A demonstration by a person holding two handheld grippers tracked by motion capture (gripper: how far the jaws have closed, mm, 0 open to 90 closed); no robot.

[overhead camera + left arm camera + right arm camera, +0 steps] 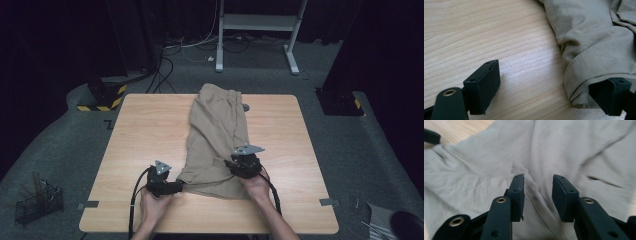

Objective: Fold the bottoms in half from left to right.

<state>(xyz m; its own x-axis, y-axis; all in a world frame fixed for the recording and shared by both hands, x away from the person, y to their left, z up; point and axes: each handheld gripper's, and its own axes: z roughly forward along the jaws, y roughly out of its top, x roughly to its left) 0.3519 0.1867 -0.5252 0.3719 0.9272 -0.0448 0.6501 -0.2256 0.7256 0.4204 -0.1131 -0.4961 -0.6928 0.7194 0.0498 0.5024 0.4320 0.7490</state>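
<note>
High view: we see tan shorts (217,135) on the table (145,125). Our left gripper (549,92) gapes wide at the hem, the right gripper (537,195) half-spread above cloth. No writing reads.

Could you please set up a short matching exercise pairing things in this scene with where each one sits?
Things:
1. crumpled beige fabric shorts
2. black wire basket
3. left gripper
4. white metal frame

Places:
A. floor, left of the wooden table
B. floor beyond the table
C. at the shorts' hem
D. middle of the table

Pairs: 1-D, 2-A, 3-C, 4-B
</note>
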